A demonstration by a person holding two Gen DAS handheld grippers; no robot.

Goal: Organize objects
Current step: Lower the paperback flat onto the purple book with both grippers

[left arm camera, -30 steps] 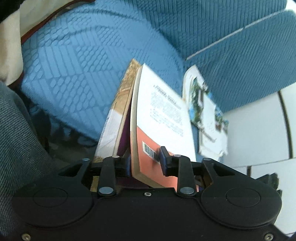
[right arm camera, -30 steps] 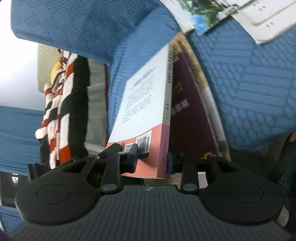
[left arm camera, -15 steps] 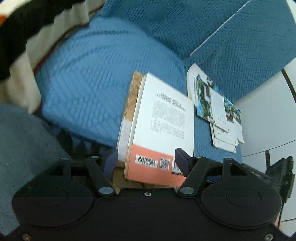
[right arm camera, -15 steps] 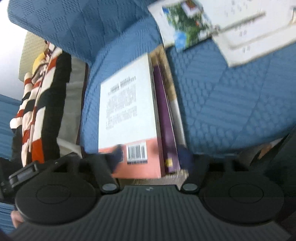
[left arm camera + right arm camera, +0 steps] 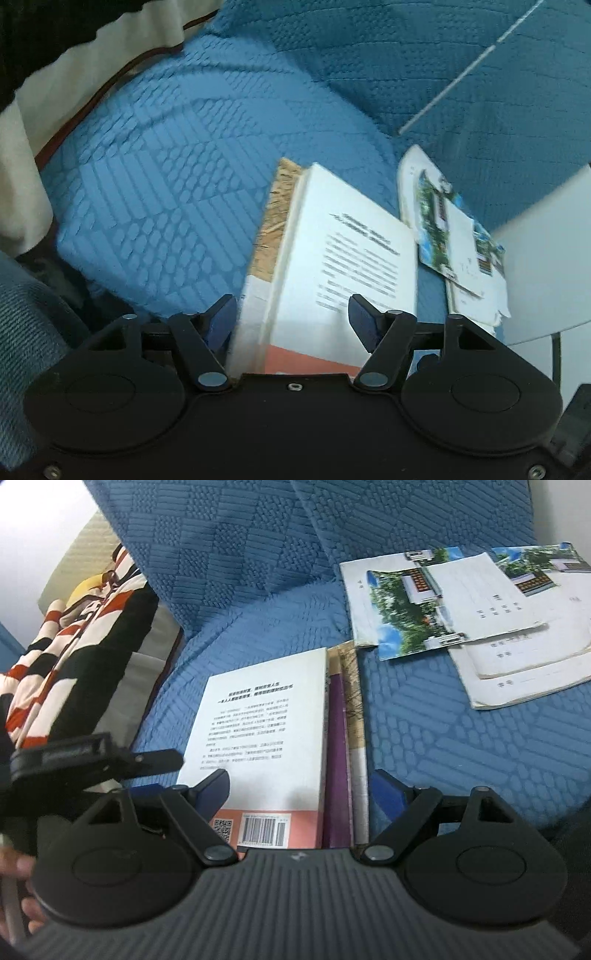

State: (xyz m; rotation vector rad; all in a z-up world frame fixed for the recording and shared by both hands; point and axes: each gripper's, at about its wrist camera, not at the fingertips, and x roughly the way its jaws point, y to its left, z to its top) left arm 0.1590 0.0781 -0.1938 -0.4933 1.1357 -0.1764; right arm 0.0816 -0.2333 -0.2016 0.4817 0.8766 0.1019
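A second ago both grippers were pinching the pile of books and holding it tipped up on its edge; now the stack of books (image 5: 280, 746) lies flat on the blue sofa seat (image 5: 461, 746); both sets of jaws have just been opening; the left gripper (image 5: 291, 317) and the right gripper (image 5: 299, 794) both stand wide now, with the near end of the pile between the fingers but no pad pressing on it; so the pile looks let go; I think this pile is now put down in its place, and the next job may be the loose things nearby.

The pile is three books; the top book (image 5: 347, 266) has a white back cover with dark print, and an orange strip with a barcode at the near end; under it is a purple book (image 5: 338, 760); at the bottom is a bigger book with a tan and white cover (image 5: 271, 236); the edges do not line up, so the lower two stick out at the side.

Beside the pile, a little apart, lie some thin booklets (image 5: 454, 624) with tree and house pictures; they are fanned out and messy; a striped blanket (image 5: 74, 650) sits at the other end of the sofa.
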